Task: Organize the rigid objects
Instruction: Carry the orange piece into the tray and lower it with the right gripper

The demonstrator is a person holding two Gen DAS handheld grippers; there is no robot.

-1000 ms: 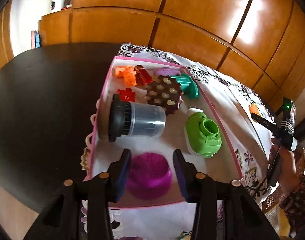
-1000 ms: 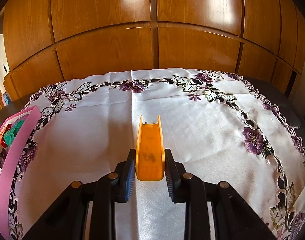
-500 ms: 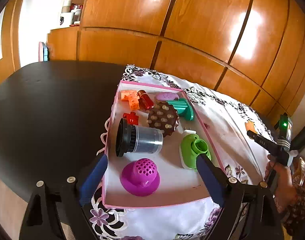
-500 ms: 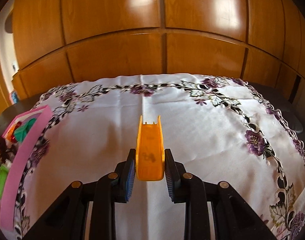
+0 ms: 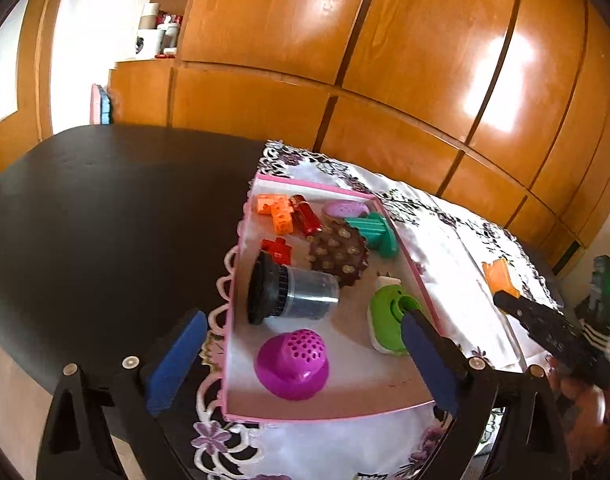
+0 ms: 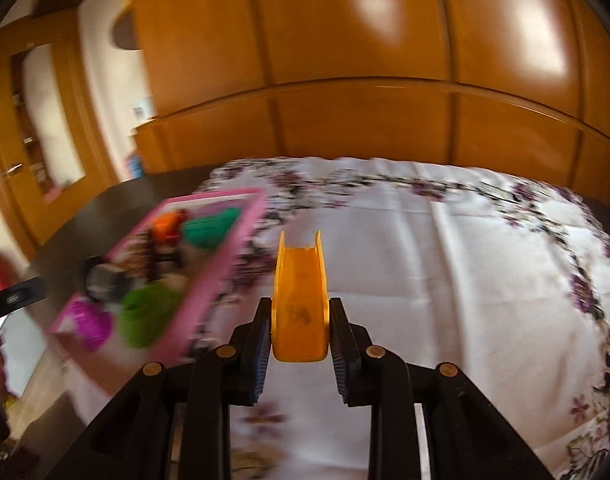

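A pink-rimmed tray (image 5: 329,413) holds a magenta perforated cap (image 5: 292,362), a grey jar with a black lid (image 5: 289,294), a green piece (image 5: 387,322), a brown studded disc (image 5: 339,252), a teal piece (image 5: 375,230) and orange blocks (image 5: 275,210). My left gripper (image 5: 301,320) hovers over the tray's near end, its jaws opening wide. The magenta cap rests free on the tray floor between them, touching neither pad. My right gripper (image 6: 301,308) is shut on an orange slide-shaped piece (image 6: 300,272), above the cloth to the right of the tray (image 6: 233,248).
A white cloth with purple flowers (image 6: 445,280) covers the right part of a dark table (image 5: 105,220). Wooden cabinet doors (image 5: 385,60) stand close behind. A person's hand (image 5: 581,400) holds the right gripper at the right edge.
The left jaws opened off the magenta cap, which now sits in the tray, and that gripper rose slightly. The right gripper swung left with the orange piece, bringing the tray into its view.
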